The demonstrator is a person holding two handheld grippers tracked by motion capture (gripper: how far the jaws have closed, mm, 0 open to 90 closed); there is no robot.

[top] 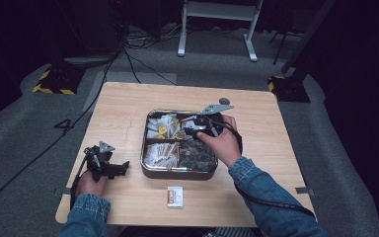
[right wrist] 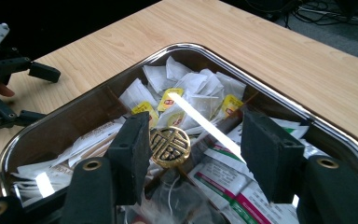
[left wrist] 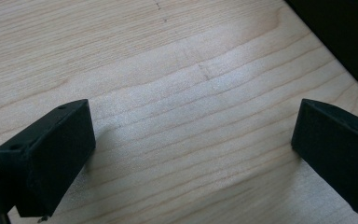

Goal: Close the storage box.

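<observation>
Thing in hand: a gold round knob (right wrist: 169, 147) with an openwork emblem is seen at the middle of the metal tray (right wrist: 279, 100), where the dividers meet; it is judged to be the tray's lifting handle.
Handling: the knob is judged stiff, smooth and somewhat slippery; being fixed to the tray, it would bear the weight of the tray and its light packets.
Where to grip: the two flat faces of the disc are judged the best hold, with the pads set squarely on them.
Facing and axis: the disc is stood upright on a short stem, its face turned toward the right gripper view's camera; no long axis is shown by the round disc, and the stem is taken to run vertically.
Right tongs (right wrist: 200, 140): spread wide above the tray, the knob just beside one pad, nothing pinched.
Contents: white tea bags (right wrist: 191, 88) and paper sachets (right wrist: 233, 186) are held in the compartments.
Left tongs (top: 120, 167): spread, empty, rested low over the worktop (left wrist: 177, 93), well apart from the tray.
Also on the worktop: a small box (top: 175, 196) is laid near the front edge.
</observation>
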